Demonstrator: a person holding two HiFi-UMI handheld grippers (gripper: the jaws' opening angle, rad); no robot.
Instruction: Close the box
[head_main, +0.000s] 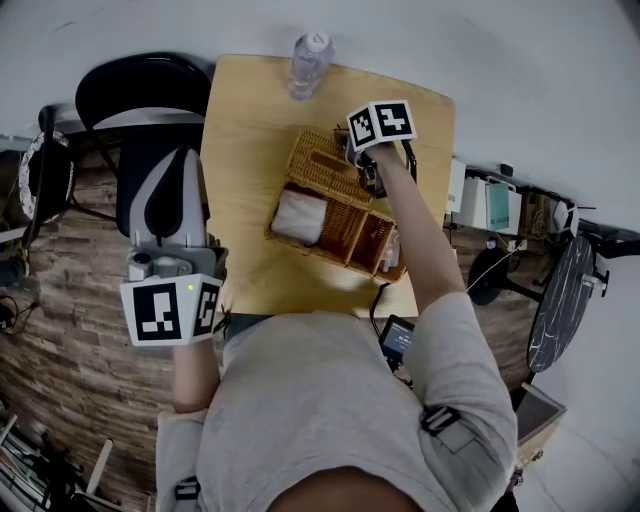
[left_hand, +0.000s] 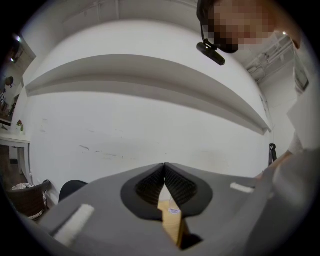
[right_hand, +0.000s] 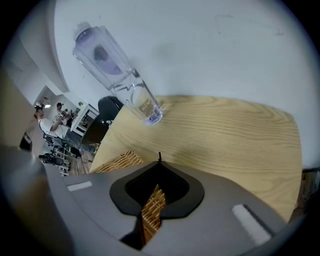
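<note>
- Wicker box (head_main: 338, 228) sits mid-worktop (head_main: 250, 130), lid (head_main: 320, 160) open toward 12 o'clock.
- Right gripper (right_hand: 159, 161) at the lid's 3 o'clock edge, jaws together, pinching nothing.
- Left gripper (left_hand: 164, 165) at 8 o'clock, likewise closed and empty.
- Looks light and stiff: push the lid's far rim.

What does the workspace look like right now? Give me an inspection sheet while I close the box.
Surface: wooden table, light finish.
Job's things: wicker box open, lid swung back; white cloth in one compartment.
Clutter: water bottle near the table's far edge.
Grippers: right gripper jaws together, at the lid; left gripper jaws together, empty, held off the table's left side.
Cables: black cable at the near edge.
Surroundings: black chair, white wall, brick-pattern floor.
</note>
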